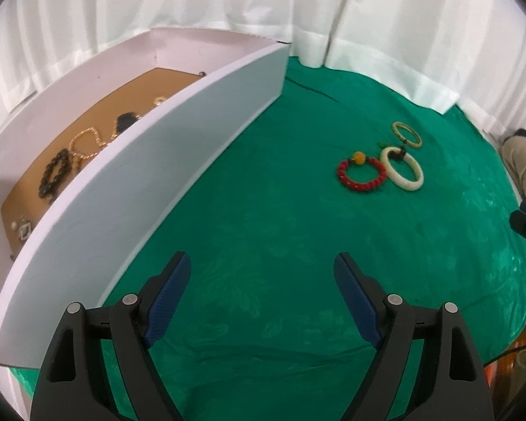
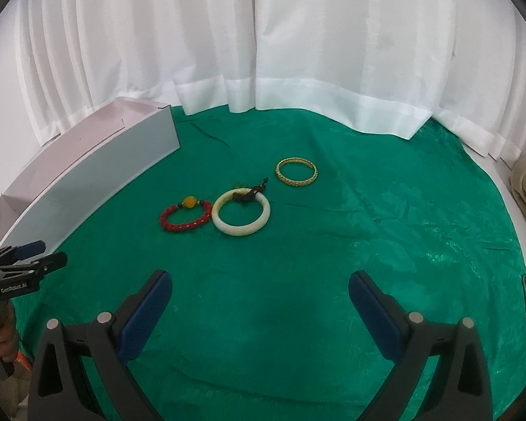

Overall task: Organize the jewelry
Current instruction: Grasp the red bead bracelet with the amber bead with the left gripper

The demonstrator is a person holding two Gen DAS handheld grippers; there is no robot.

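Right gripper point(image 2: 261, 291): it is hovering above the green cloth point(image 2: 368, 245), jaws wide apart and holding nothing.
Left gripper point(image 1: 263, 273): also spread wide and carrying nothing, beside the white box point(image 1: 140, 193).
Bracelets: the red bead bracelet point(image 2: 185, 217), white bangle point(image 2: 241, 217) and gold bangle point(image 2: 297, 171) are lying flat ahead.
Nearer arm: probably the right, as the white bangle is lying almost straight in front.
Box: some jewelry is already lying inside.

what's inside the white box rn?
Left wrist view: the white box holds a black bead bracelet, a gold chain, a dark piece and a small square pendant on its brown floor. The front wall hides the near strip.
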